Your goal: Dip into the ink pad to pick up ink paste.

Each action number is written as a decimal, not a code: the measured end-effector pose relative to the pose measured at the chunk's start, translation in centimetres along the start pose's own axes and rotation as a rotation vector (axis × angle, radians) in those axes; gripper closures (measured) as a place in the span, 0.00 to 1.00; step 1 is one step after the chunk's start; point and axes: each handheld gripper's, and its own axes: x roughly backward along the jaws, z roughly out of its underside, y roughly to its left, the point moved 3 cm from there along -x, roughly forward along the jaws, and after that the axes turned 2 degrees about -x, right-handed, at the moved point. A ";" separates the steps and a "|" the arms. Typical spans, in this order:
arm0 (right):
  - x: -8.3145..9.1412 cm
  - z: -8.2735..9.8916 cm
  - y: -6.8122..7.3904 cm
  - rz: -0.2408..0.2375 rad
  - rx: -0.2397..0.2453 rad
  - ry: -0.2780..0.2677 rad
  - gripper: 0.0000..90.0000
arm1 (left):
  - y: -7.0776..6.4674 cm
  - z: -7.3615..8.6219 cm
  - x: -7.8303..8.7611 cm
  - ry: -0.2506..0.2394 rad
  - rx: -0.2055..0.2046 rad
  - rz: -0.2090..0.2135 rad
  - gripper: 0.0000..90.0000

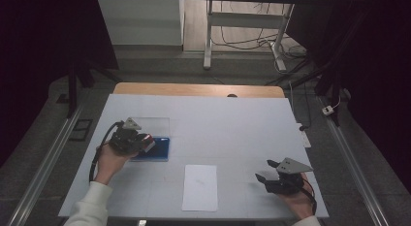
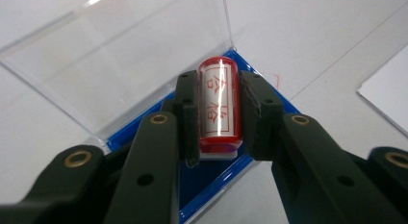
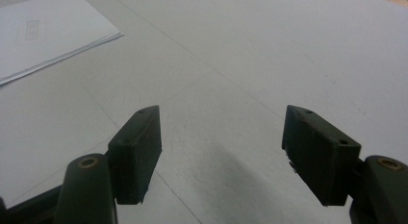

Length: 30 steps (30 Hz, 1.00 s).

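Observation:
A red stamp (image 2: 220,106) with red characters on its white label is clamped between the jaws of my left gripper (image 2: 220,113), which is shut on it. The stamp hangs just over the blue ink pad (image 2: 207,185) of an open case whose clear lid (image 2: 115,56) lies folded back on the table. From above, my left gripper (image 1: 145,142) sits at the left over the blue ink pad (image 1: 157,149). My right gripper (image 1: 265,171) rests open near the front right of the table; between its jaws (image 3: 221,152) there is only bare table.
A white sheet of paper (image 1: 200,187) lies at the front middle of the white table top (image 1: 232,124); its corner (image 3: 43,31) shows far off in the right gripper view. Beyond the table stand a desk frame (image 1: 242,32) and cables on the floor.

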 end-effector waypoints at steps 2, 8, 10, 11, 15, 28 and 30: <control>0.0 0.0 0.0 -0.002 0.000 0.000 0.33 | 0.0 0.1 -0.4 0.013 -0.003 -0.004 0.79; 0.0 0.0 0.1 -0.006 -0.003 -0.002 0.33 | 0.1 0.4 -1.0 0.031 -0.003 -0.019 0.79; 0.0 0.0 0.1 -0.008 -0.002 0.000 0.33 | 0.1 0.5 -1.1 0.034 -0.003 -0.018 0.79; 0.0 0.0 0.1 -0.007 -0.002 0.003 0.33 | 0.1 0.5 -1.2 0.037 -0.004 -0.020 0.79; -0.1 0.0 0.1 -0.012 0.000 -0.001 0.33 | 0.1 0.6 -1.6 0.047 -0.003 -0.014 0.79; -0.2 0.1 0.2 -0.016 0.002 0.003 0.33 | 0.0 0.6 -1.7 0.067 -0.018 -0.030 0.79; -0.2 0.1 0.2 -0.020 0.004 0.006 0.33 | -0.1 0.5 -1.7 0.073 -0.024 -0.034 0.79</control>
